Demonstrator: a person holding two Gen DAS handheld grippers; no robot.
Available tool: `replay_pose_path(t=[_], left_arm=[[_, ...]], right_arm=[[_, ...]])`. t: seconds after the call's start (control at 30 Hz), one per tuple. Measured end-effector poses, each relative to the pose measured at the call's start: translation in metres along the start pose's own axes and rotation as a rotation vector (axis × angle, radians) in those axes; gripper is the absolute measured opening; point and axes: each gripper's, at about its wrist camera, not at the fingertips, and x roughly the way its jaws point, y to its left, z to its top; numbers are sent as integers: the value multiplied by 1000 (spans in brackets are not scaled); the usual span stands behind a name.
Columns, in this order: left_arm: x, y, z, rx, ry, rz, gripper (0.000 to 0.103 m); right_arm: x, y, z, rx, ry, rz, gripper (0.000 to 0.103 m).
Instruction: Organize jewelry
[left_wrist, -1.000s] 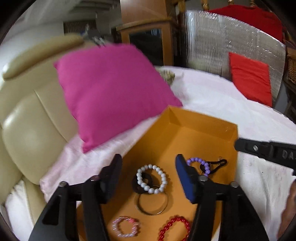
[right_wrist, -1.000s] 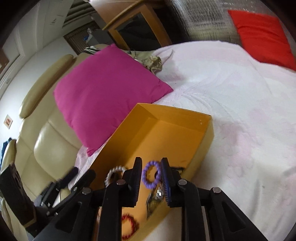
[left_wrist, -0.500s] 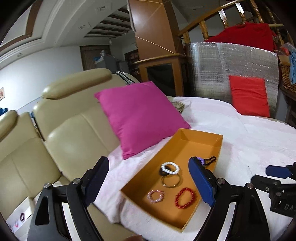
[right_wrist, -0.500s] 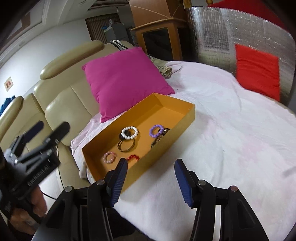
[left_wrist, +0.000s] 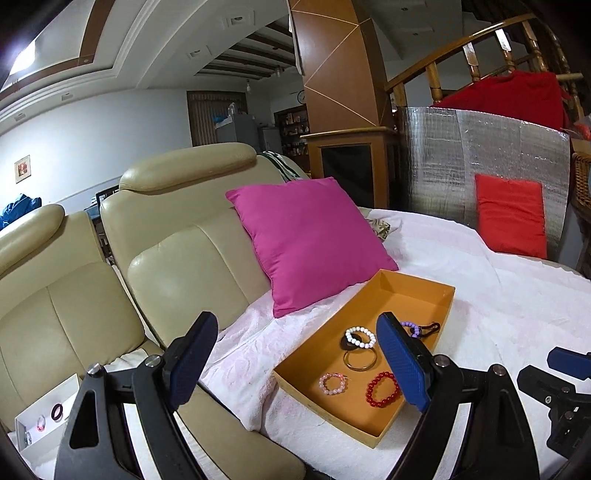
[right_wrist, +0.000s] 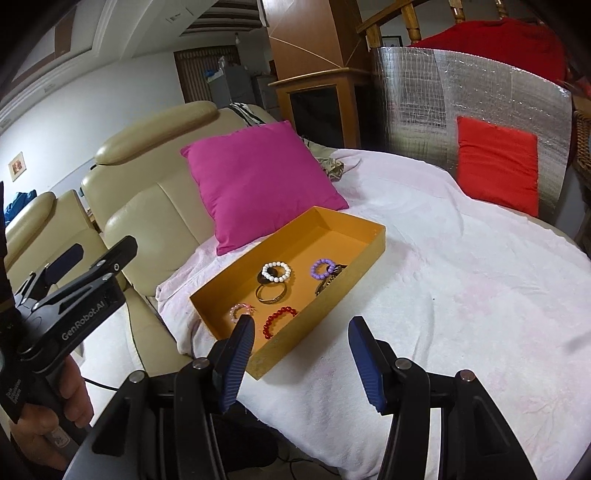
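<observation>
An orange tray (left_wrist: 406, 291) lies on the pale pink cloth and holds several bracelets. Among them are a white bead bracelet (left_wrist: 361, 328), a gold bangle (left_wrist: 360, 369), a pink one (left_wrist: 321, 384) and a red one (left_wrist: 369, 391). A purple bracelet (right_wrist: 314, 271) rests by a black clip at the tray's (right_wrist: 369, 254) right wall. My left gripper (left_wrist: 295, 318) hangs open and empty, back from the tray's near left side. My right gripper (right_wrist: 302, 321) is open and empty above the tray's near corner.
A magenta cushion (left_wrist: 310, 240) leans on the beige leather sofa (left_wrist: 184, 258) behind the tray. A red cushion (right_wrist: 496, 162) stands against a silver foil panel (right_wrist: 443, 99) at the back right. A small white box (left_wrist: 48, 410) with rings sits low on the left.
Both grippers pulled back and up from the tray and their jaws widened. The right gripper let go of the purple bracelet, which now lies in the tray.
</observation>
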Motion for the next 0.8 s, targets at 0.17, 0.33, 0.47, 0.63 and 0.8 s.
replay_pose_path(t=[0.17,0.33,0.47,0.63,0.8], left_arm=[[2,-1,0,5,-2,11,88],[6,-3,0,14,1,27,88],[7,-3,0,15,6,29,88],[9,-2,0,18,7,32,88],[11,-1,-2,20,14,30,88]], right_arm=[[3,2,1,5,0,3,57],[6,2,2,3,5,-1,57],[8,6,2,-11,3,-9,57],[8,9,1,-13,-5,-13,57],[12,8,1,-8,1,-18,57]])
